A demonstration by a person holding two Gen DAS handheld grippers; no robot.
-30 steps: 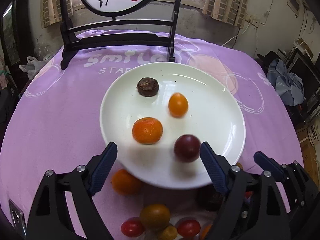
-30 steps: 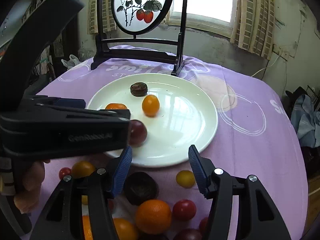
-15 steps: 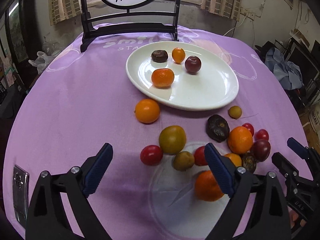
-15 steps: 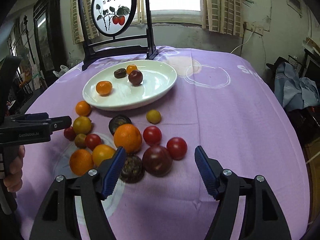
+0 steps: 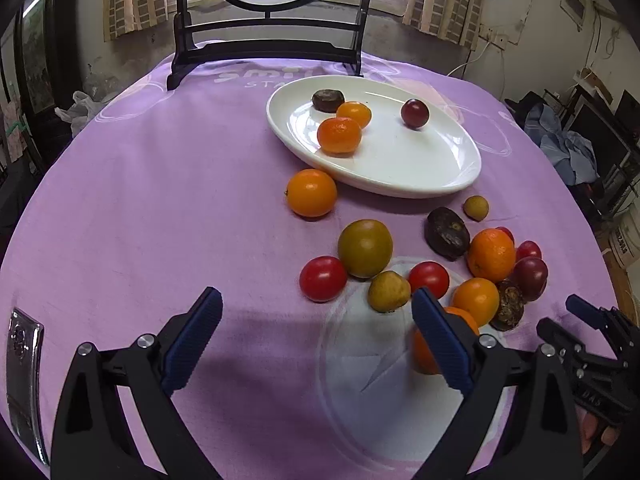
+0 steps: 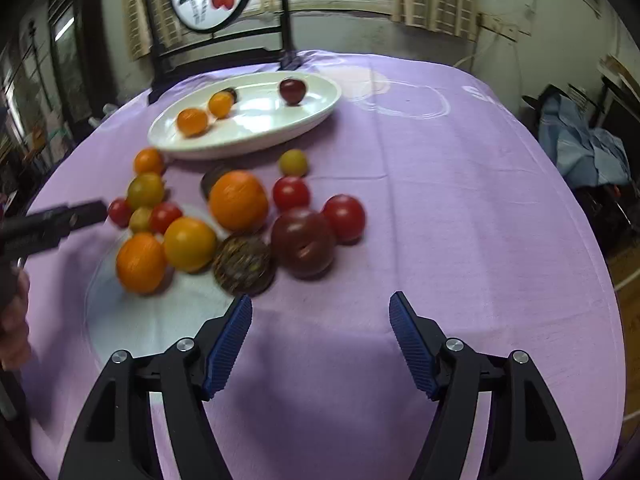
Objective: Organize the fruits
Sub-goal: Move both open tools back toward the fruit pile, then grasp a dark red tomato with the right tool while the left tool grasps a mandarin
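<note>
On the left, the left gripper [image 5: 316, 336] hangs above the purple cloth [image 5: 160, 200] with its jaws wide apart and nothing between them; the red tomato [image 5: 323, 279] and the small yellow-green fruit [image 5: 389, 291] lie just in front of its fingers. In the middle, the loose fruits form a group on the cloth, near the white plate [image 5: 460, 168], which already carries four pieces, among them the dark plum [image 5: 415, 113]. On the right, the right gripper [image 6: 320, 340] is also empty, with its jaws partly apart, and it points at the big dark plum [image 6: 303, 241] and the round brown fruit [image 6: 243, 264], which touch each other. The step in hand is probably to choose the next fruit for the plate. I think it is better to take a fruit at the edge of the group, come down straight over it, and close softly, because round fruits roll easily and soft tomatoes can be squeezed.
</note>
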